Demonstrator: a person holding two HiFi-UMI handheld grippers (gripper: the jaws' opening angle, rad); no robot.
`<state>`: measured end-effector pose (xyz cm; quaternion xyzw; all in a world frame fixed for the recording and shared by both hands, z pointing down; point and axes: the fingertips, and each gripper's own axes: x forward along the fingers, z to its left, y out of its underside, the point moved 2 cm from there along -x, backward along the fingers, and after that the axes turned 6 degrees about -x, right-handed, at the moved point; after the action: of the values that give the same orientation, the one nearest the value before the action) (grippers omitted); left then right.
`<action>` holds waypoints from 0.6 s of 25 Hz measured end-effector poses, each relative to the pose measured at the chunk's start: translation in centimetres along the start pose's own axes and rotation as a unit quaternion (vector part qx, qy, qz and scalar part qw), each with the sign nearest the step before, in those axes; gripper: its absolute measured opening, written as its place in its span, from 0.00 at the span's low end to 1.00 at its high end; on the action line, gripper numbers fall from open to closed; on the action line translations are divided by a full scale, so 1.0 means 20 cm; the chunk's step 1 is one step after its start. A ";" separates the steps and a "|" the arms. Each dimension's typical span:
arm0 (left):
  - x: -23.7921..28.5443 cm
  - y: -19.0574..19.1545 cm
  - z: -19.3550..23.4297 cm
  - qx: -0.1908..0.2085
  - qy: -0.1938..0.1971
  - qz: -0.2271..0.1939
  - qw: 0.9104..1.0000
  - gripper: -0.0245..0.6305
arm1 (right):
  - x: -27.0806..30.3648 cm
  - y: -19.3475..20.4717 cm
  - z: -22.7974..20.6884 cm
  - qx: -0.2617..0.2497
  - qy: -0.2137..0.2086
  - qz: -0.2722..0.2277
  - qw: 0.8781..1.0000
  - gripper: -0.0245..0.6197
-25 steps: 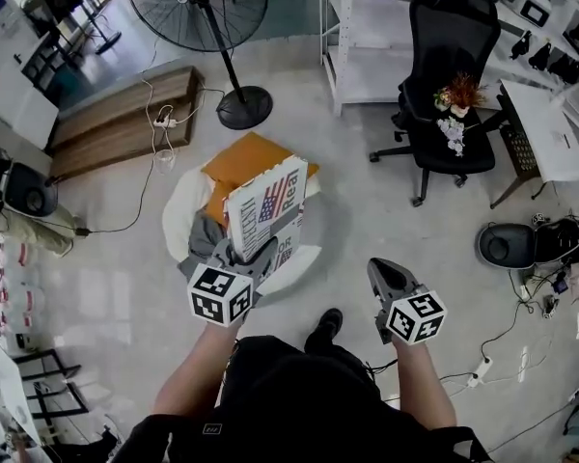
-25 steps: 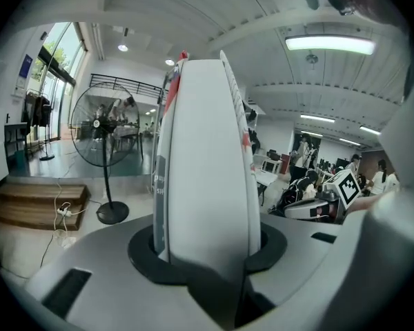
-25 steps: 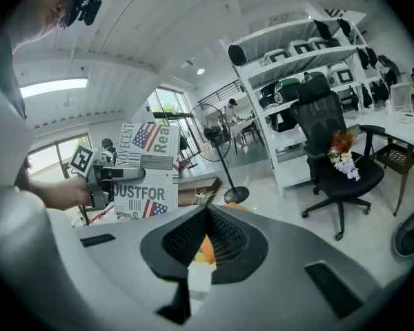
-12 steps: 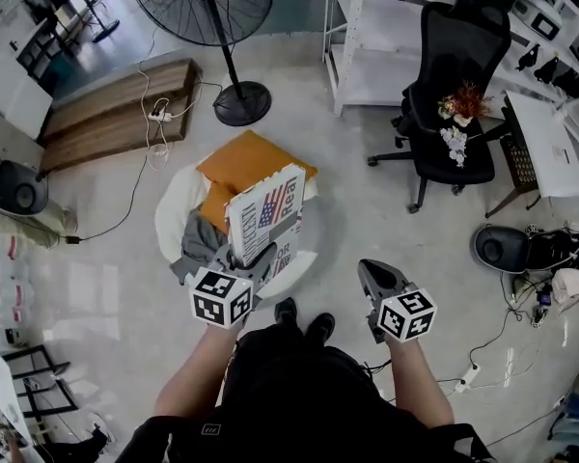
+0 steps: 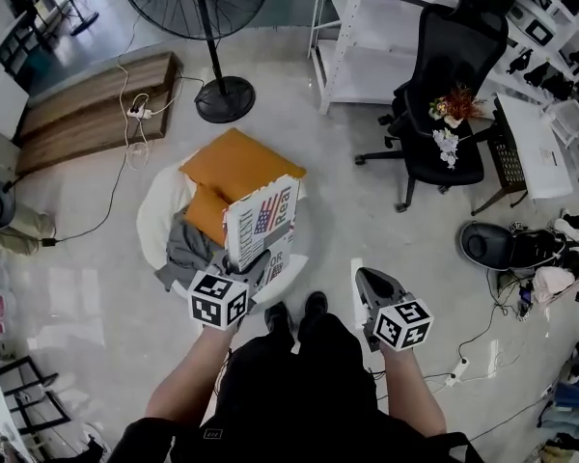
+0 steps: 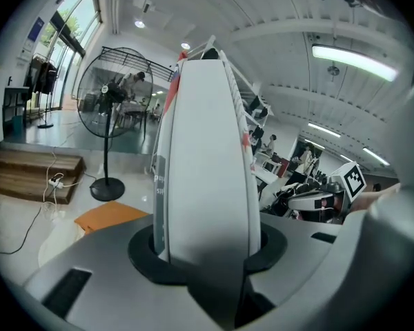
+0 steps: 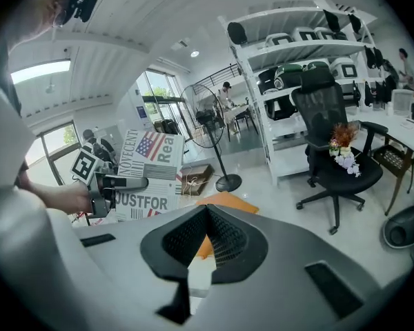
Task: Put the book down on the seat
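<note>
Two claws show. The left claw [image 5: 254, 270] clamps the book [image 5: 262, 218] upright over the round white seat [image 5: 157, 204], hiding part of its orange cushion [image 5: 236, 162]. I cannot tell whether the book's lower edge touches the seat. The right claw [image 5: 369, 280] looks closed and empty, off to the side.

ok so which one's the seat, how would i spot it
Find the big black floor fan in the head view. Below its base sits the low round white seat. Unlike the black office chair, it carries orange cushions and grey cloth.
</note>
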<state>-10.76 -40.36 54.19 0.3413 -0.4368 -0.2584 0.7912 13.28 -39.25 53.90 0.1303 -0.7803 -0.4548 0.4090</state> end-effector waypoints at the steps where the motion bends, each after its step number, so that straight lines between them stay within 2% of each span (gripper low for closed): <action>1: 0.02 0.02 0.01 -0.003 -0.001 0.005 1.000 0.28 | 0.02 0.02 0.00 0.004 -0.002 0.004 1.000 0.05; 9: 0.30 0.15 0.12 -0.015 -0.013 0.051 0.998 0.28 | 0.28 0.09 -0.10 0.007 -0.034 0.029 0.999 0.05; 15: 0.55 0.24 0.11 -0.014 -0.001 0.082 0.997 0.28 | 0.50 0.11 -0.25 0.005 -0.047 0.029 0.998 0.05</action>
<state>-6.81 -45.77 64.44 0.2932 -0.4605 -0.1986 0.8140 11.09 -46.72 62.08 0.0880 -0.8045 -0.4445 0.3841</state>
